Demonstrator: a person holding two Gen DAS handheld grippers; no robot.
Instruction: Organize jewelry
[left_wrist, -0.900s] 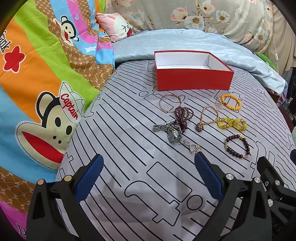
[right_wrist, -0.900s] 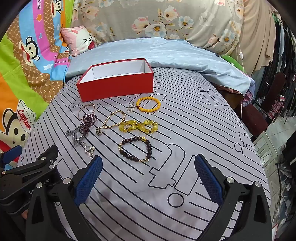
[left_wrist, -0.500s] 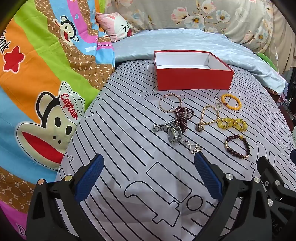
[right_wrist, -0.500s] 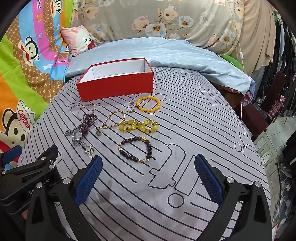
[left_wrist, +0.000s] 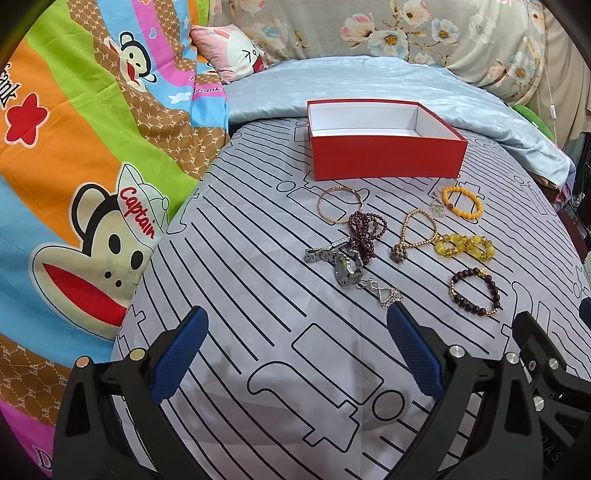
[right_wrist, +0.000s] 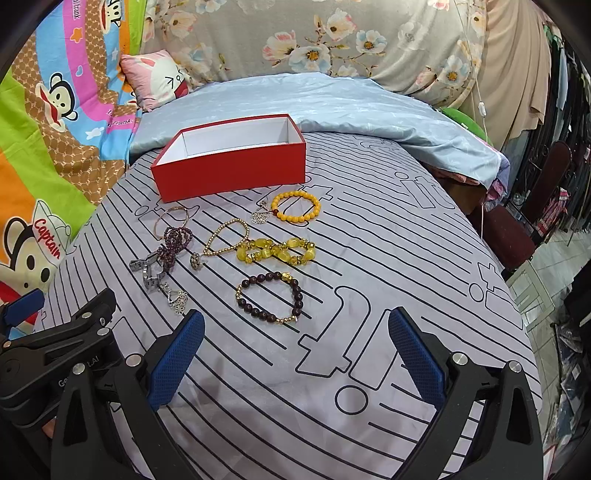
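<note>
- While both grippers hovered low over the bed (left_wrist: 258, 280), the left gripper (left_wrist: 295, 332) had its blue-padded fingers (left_wrist: 181, 354) spread wide and held nothing.
- Beside it, the right gripper (right_wrist: 295, 332) likewise had its fingers (right_wrist: 415, 354) wide apart with only striped sheet between them.
- Beyond both, a red box (left_wrist: 386, 155) with a white inside stood open on the bed; no jewelry showed in the part of it that was visible.
- Between box and grippers the jewelry lay loose on the sheet:
- a thin gold bangle (left_wrist: 340, 205) just in front of the box, with a bunch of dark purple beads (left_wrist: 364, 230) touching its near edge;
- a silver watch (left_wrist: 341, 264) overlapped by those beads, and a small silver chain (left_wrist: 384, 291) trailing from it toward the left gripper's right finger;
- a gold bead necklace (right_wrist: 225, 240) with a dark pendant, lying beside a chunky yellow stone bracelet (right_wrist: 277, 251);
- an orange bead bracelet (right_wrist: 295, 206) nearest the box on the right side, with a small silver charm (right_wrist: 260, 216) touching it;
- a dark brown bead bracelet (right_wrist: 271, 297) nearest the right gripper, apart from the others.
- To the left, a cartoon monkey blanket (left_wrist: 74, 184) covered the side of the bed, and a pale blue quilt (right_wrist: 332, 107) lay behind the box.
</note>
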